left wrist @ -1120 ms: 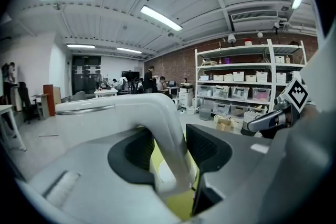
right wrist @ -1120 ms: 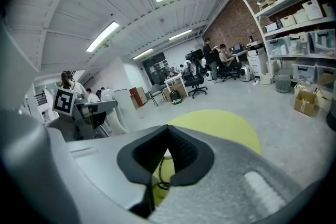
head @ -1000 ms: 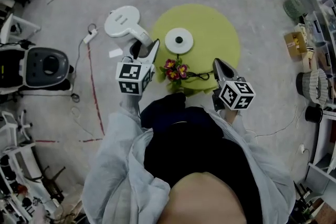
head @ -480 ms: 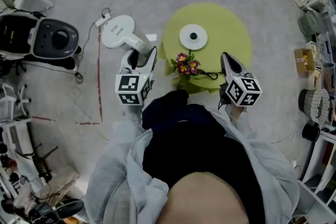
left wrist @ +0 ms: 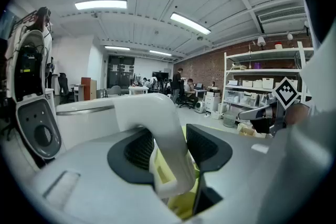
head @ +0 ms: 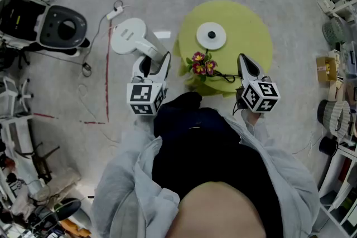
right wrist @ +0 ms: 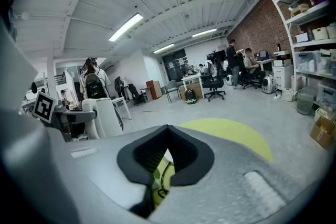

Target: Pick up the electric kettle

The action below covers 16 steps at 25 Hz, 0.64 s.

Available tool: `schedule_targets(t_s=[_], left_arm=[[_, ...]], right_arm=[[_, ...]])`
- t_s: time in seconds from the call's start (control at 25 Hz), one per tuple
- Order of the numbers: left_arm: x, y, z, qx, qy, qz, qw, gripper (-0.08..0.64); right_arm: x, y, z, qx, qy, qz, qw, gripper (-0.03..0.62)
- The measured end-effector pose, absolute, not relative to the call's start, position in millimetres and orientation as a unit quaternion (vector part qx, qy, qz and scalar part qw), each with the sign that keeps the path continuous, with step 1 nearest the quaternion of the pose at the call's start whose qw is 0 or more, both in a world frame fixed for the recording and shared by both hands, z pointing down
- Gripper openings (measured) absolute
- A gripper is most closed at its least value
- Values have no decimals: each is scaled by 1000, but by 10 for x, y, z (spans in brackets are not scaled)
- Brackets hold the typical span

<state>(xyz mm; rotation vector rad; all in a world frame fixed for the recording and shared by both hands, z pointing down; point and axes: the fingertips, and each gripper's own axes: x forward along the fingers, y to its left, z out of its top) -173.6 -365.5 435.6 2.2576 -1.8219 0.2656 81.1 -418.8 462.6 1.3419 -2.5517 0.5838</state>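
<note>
Since the earlier frame the left gripper [head: 153, 62] has carried the electric kettle [head: 129, 36] a little further off the table [head: 245, 19], toward 9 o'clock in the head view; the right gripper [head: 244, 58] has barely shifted. Kettle is now airborne over the floor at 9 o'clock of the table, well apart from its base [head: 211, 35], which sits empty on the tabletop at 12 o'clock of the flowers [head: 202, 63]. Likely risks: only the handle is gripped and the body hangs out ahead of the jaws, so the weight could pivot or slide the smooth handle in the pads and tip or drop the kettle; a swing back toward 3 o'clock could clip the table rim or the flowers. In the left gripper view the jaws stand moderately apart, clamped on the white handle [left wrist: 157, 128], which runs between both dark pads with no visible gap. At the table's 5 o'clock edge, the right gripper view shows that gripper's [right wrist: 168, 128] jaws with tips together, holding nothing; only yellow tabletop and a black cable [head: 223, 76] show beyond them.
</note>
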Motion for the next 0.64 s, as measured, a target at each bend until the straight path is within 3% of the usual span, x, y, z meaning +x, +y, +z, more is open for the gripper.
schedule_targets(t_s=[0.64], left_arm=[[-1729,-3676,4441,765,-625,92,129,215]], right_arm=[[814,-4114,4678,445,-865,208,102,0]])
